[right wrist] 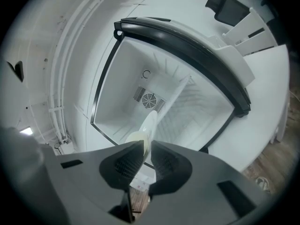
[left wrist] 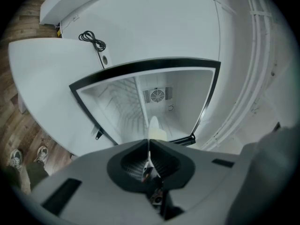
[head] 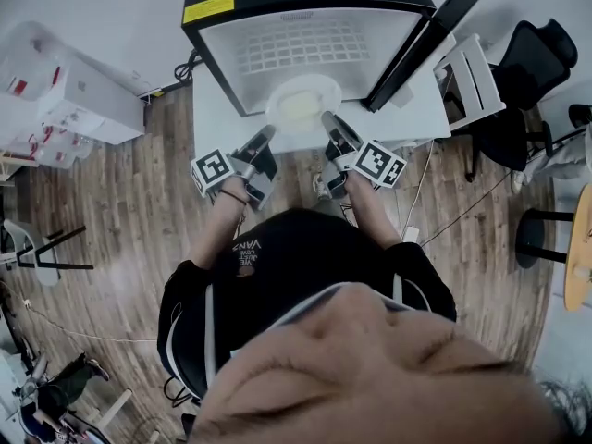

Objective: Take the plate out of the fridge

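A round white plate [head: 303,103] with pale yellow food on it hangs level just in front of the open fridge [head: 305,40], over the white table. My left gripper [head: 268,134] is shut on its left rim and my right gripper [head: 327,118] on its right rim. In the left gripper view the plate [left wrist: 153,127] shows edge-on, pinched between the closed jaws of the left gripper [left wrist: 148,142]. From the right gripper view, the plate's rim [right wrist: 150,122] sits between the jaws of the right gripper [right wrist: 146,144], with the fridge's white inside and fan behind it.
The black fridge door [head: 427,37] stands open to the right. A wire shelf [head: 310,42] lies inside. The white table [head: 412,118] carries the fridge and a black cable [left wrist: 93,40]. A black office chair [head: 529,72] is at right, white boxes [head: 65,91] at left.
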